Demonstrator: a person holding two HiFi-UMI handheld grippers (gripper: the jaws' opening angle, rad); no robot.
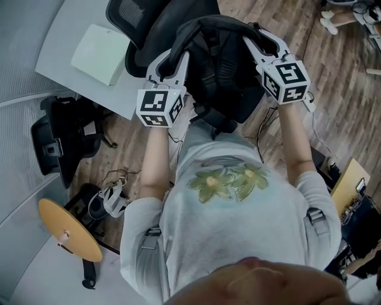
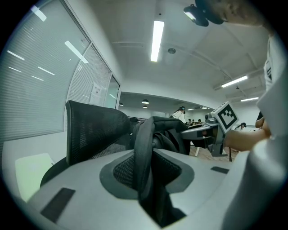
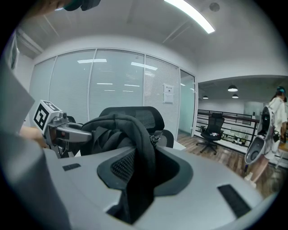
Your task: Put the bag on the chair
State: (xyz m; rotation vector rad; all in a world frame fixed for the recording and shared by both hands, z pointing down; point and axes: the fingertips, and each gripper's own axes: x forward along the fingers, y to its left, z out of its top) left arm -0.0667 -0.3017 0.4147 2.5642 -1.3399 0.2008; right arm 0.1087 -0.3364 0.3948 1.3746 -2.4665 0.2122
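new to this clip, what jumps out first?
The black backpack at top centre of the head view, hung between the two grippers: the left gripper and the right gripper each have their jaws shut on a strap of it. Just behind it stands the black mesh chair. A round orange top stands out at lower left.

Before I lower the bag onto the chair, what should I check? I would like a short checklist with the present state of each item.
1. Left gripper shut on a strap: ok.
2. Right gripper shut on the other strap: ok.
3. Bag lined up in front of the chair back: ok.
4. Seat free of other things: cannot tell, the bag hides it.
5. Bag apart from the desk: ok.
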